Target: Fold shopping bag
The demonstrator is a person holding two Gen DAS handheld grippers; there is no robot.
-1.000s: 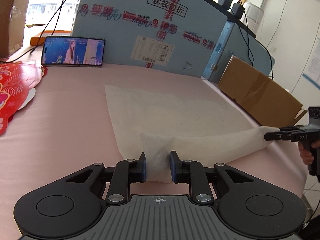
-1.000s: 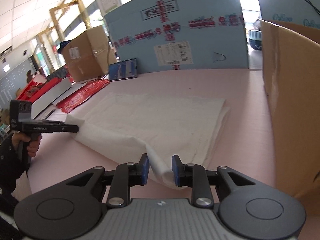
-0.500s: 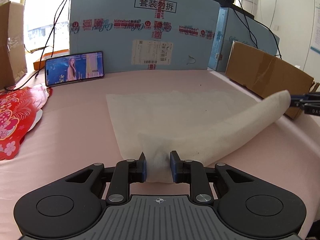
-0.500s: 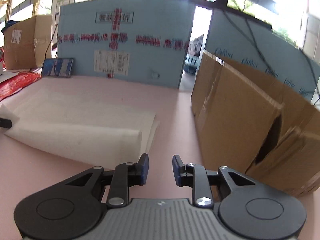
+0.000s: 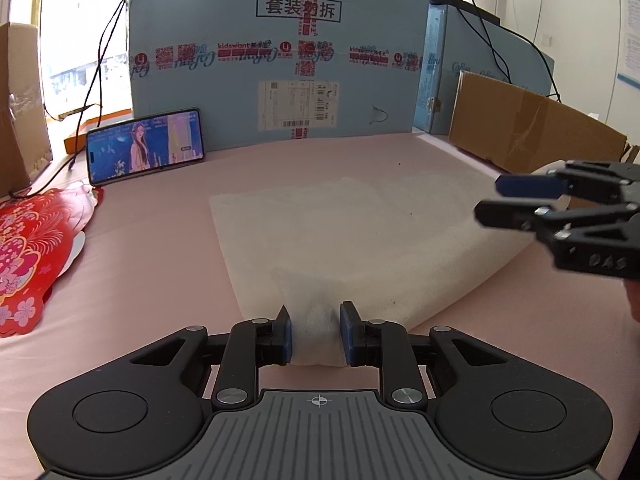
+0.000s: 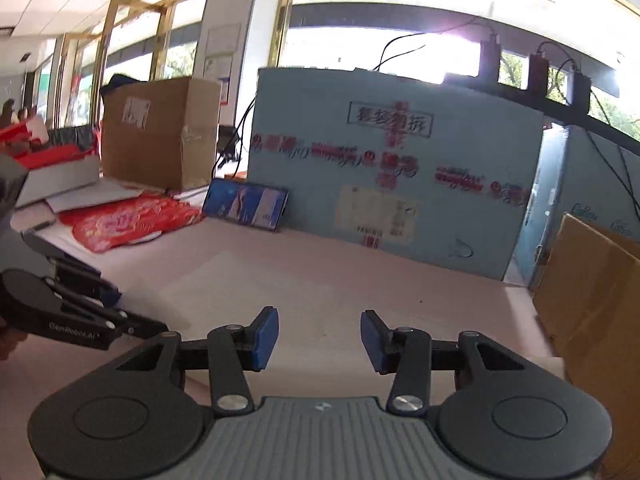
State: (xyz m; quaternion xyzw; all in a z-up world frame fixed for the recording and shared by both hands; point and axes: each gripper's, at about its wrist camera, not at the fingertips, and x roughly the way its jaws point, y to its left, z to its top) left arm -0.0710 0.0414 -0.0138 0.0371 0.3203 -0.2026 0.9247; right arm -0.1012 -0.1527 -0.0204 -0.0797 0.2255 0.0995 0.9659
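The left gripper (image 5: 315,334) clenches a near corner of the white fabric shopping bag (image 5: 360,236), which lies folded on the pink table (image 5: 140,280). At 3 o'clock the right gripper (image 5: 486,200) hovers released – 2 fingers apart, its rear cut off by the frame.

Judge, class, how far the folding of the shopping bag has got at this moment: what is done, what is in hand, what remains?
Done: the white shopping bag lies on the pink table with its near edge doubled over in a soft roll. In hand: the left gripper is pinching the bag's near corner, while the right gripper is open and off the cloth. Left: flatten that fold, then probably fold again.
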